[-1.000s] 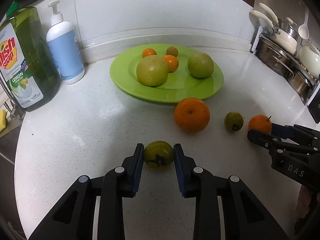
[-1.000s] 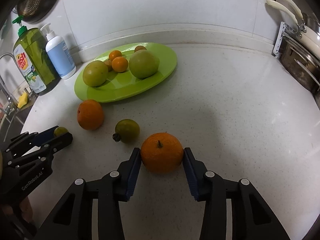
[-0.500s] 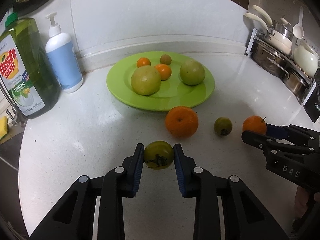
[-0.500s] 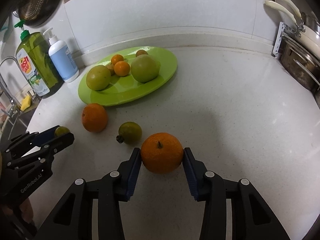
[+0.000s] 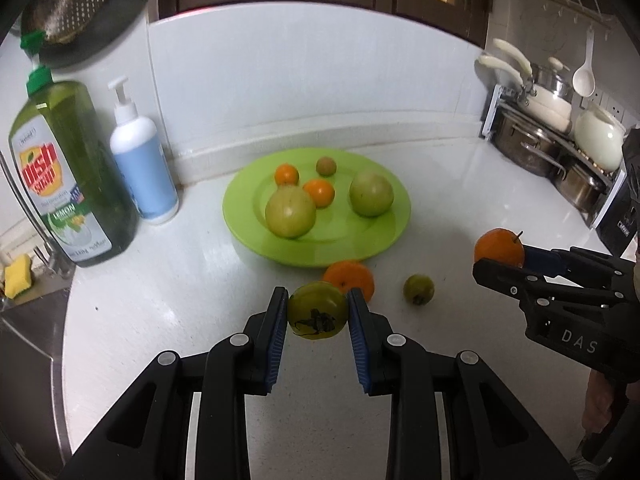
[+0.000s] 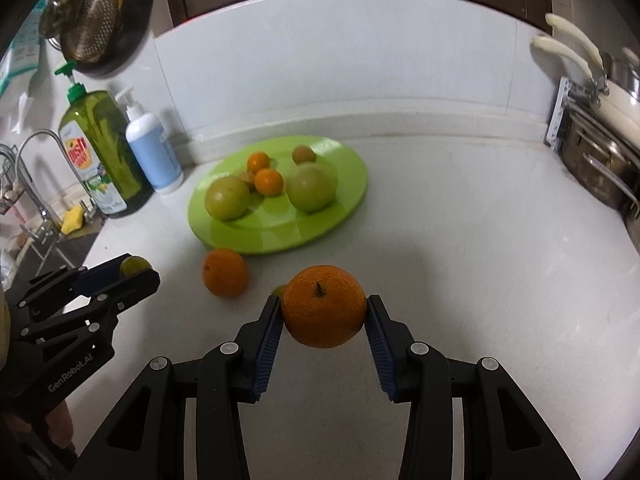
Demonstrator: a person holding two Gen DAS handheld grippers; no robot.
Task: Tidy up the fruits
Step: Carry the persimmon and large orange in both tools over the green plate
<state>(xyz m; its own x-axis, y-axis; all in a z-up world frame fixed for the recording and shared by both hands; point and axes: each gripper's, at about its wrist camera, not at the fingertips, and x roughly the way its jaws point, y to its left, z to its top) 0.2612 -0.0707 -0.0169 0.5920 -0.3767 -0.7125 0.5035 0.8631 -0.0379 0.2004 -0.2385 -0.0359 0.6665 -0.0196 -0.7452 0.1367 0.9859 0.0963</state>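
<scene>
My left gripper (image 5: 318, 312) is shut on a small green fruit (image 5: 318, 309) and holds it above the white counter. My right gripper (image 6: 323, 312) is shut on an orange (image 6: 323, 306), also lifted; it shows in the left wrist view (image 5: 499, 246). A green plate (image 5: 376, 242) at the back holds two large green fruits (image 5: 290, 211), two small oranges (image 5: 319, 192) and a small brownish fruit (image 5: 326, 166). A loose orange (image 5: 352, 274) and a small green fruit (image 5: 418, 289) lie on the counter in front of the plate.
A green dish soap bottle (image 5: 68, 176) and a white-and-blue pump bottle (image 5: 142, 160) stand at the left by the sink edge. Pots and pans (image 5: 552, 136) sit on a rack at the right. A strainer (image 6: 90, 36) hangs on the wall.
Both grippers have risen from the counter with their fruits still gripped. The plate and the loose fruits have not moved.
</scene>
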